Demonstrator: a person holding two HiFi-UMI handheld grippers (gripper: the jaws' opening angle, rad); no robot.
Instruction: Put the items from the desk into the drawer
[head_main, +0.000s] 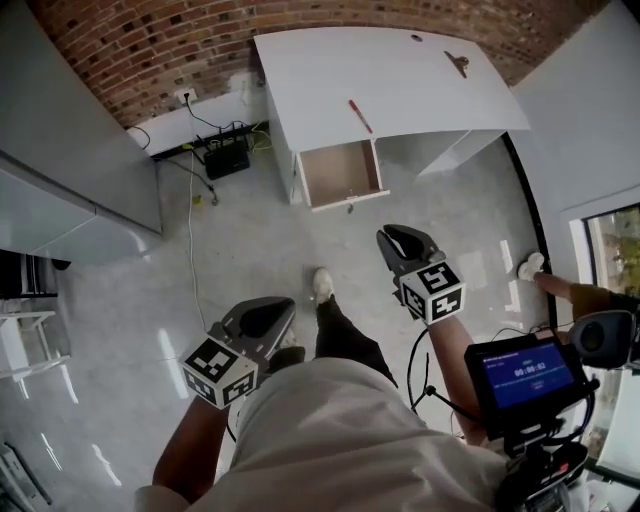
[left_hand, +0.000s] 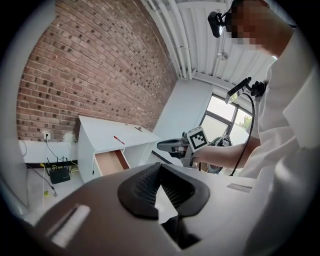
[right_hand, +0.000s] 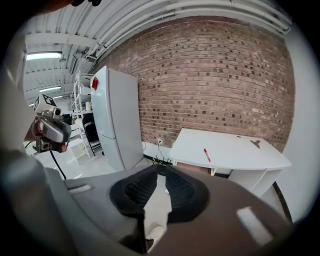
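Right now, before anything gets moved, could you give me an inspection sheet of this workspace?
Surface: white desk, top mostly bare.
Job's things: red pen and small dark clip lie on the desk; drawer stands open and looks empty.
Clutter: nothing seen on the desk.
Grippers: left gripper and right gripper are well short of the desk, jaws together, holding nothing.
Cables: black box with wires sits on the floor by the wall; thin cable runs across the floor.
Surroundings: brick wall, glossy grey floor, tall white cabinet left of the desk.
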